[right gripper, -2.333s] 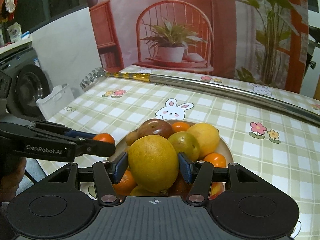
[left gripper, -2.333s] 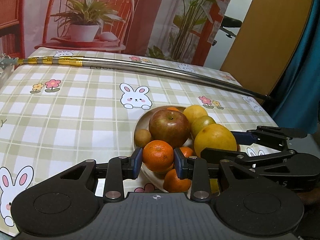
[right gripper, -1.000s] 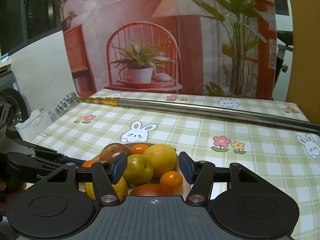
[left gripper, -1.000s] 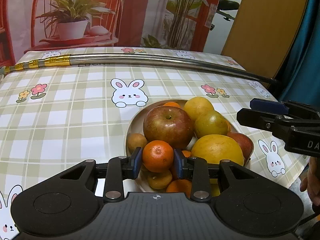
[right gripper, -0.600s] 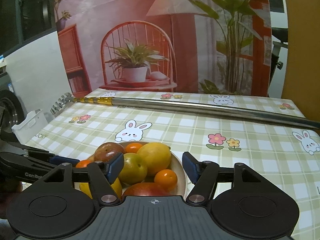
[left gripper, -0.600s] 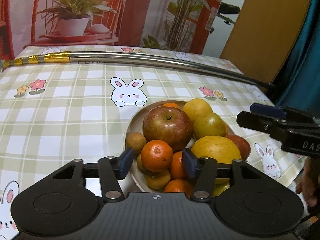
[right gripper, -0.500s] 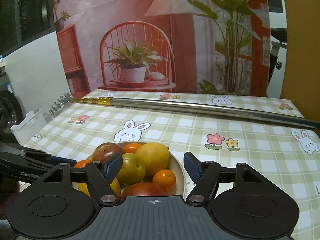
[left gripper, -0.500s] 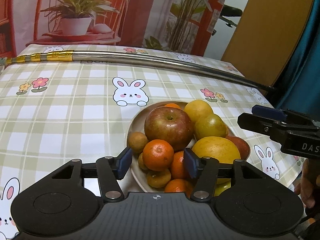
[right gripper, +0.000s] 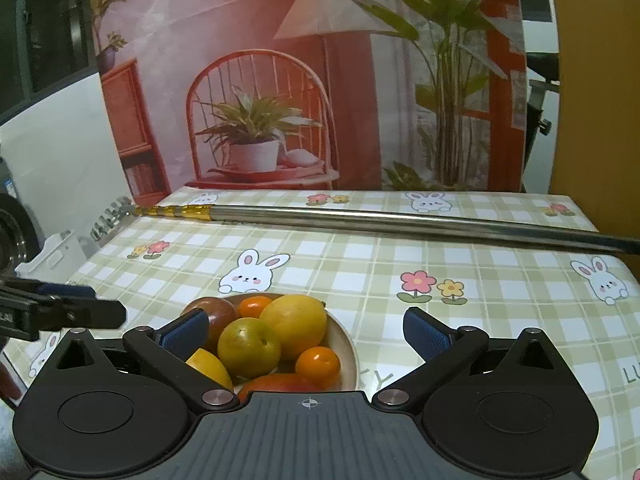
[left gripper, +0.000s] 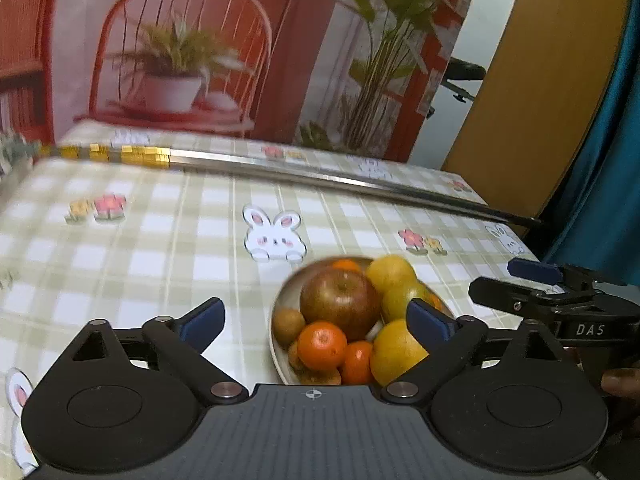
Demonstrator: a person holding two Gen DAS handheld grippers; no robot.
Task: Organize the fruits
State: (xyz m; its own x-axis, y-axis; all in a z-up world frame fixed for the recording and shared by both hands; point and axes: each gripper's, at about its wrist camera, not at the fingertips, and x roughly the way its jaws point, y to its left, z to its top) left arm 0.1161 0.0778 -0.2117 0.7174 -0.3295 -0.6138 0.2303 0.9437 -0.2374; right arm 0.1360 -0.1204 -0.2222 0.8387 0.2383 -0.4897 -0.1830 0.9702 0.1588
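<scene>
Fruit all heaped in one bowl point(left gripper: 280, 344) near the front edge of the table point(left gripper: 160, 240), toward its right half. On top: a red-brown apple point(left gripper: 340, 306), a mandarin point(left gripper: 322, 346) just in front of it, a small brown kiwi-like fruit point(left gripper: 288, 322) at the bowl's left rim. From the right wrist view: a lemon point(right gripper: 294, 326), a greenish citrus point(right gripper: 248, 346), a small orange point(right gripper: 318, 366) toward the right rim.

Left gripper point(left gripper: 316, 320) spread wide, holding nothing, hanging back of the bowl. Right gripper point(right gripper: 304, 330) likewise wide apart and empty, bowl seen between its fingers.

No loose fruit anywhere on the cloth in either view. Only other thing on the table: a long metal pole point(right gripper: 380, 222) lying across the far side, well apart from the bowl.

Judgement: gathering looks finished, or very nearly. Pile sits high; top fruits could roll if nudged. Nothing left to pick up, as far as visible. Table corners nearest the cameras hidden by the gripper bodies.
</scene>
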